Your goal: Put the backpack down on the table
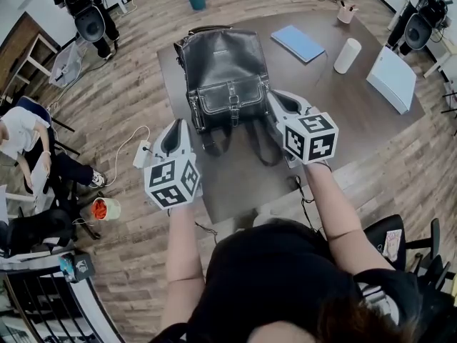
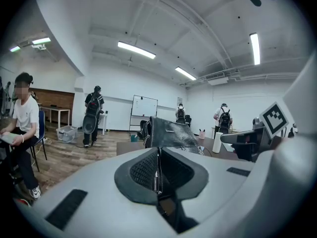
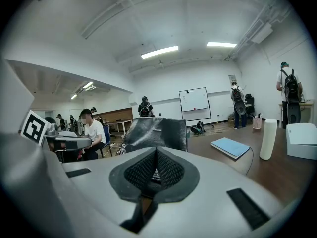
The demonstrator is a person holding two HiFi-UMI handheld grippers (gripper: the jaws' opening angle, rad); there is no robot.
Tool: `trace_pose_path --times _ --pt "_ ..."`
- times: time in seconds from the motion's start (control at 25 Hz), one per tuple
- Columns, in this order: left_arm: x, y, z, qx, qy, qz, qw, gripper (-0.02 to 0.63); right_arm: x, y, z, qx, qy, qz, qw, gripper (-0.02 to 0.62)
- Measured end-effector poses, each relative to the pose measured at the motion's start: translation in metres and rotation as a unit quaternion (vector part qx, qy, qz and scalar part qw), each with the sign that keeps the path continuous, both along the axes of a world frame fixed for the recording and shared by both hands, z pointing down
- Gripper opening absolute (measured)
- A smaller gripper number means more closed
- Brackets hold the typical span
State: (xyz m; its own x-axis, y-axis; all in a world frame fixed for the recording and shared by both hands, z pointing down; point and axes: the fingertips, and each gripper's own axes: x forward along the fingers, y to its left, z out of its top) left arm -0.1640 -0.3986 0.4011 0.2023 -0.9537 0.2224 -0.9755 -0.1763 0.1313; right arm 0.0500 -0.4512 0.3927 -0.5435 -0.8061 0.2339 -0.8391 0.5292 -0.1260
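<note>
Head view shows the black backpack on the table. The left gripper sits at its 7 o'clock and the right gripper at 4, both pressed together and empty.

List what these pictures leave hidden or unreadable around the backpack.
- Backpack bottom and straps: gripper views, behind the left tool and right tool.
- White box: right gripper view, cut off by the picture edge.
- Cup contents: head view, too small.
- Whiteboard writing: left gripper view, too small.
</note>
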Motion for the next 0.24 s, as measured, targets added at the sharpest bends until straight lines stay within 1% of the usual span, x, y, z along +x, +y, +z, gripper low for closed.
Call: trace_pose_path --times 0.24 --pt "0.0008 0.0021 0.0 0.0 -0.001 0.0 1.0 0.046 0.0001 -0.0006 0.0019 -0.001 -0.003 0.0 1.0 0.017"
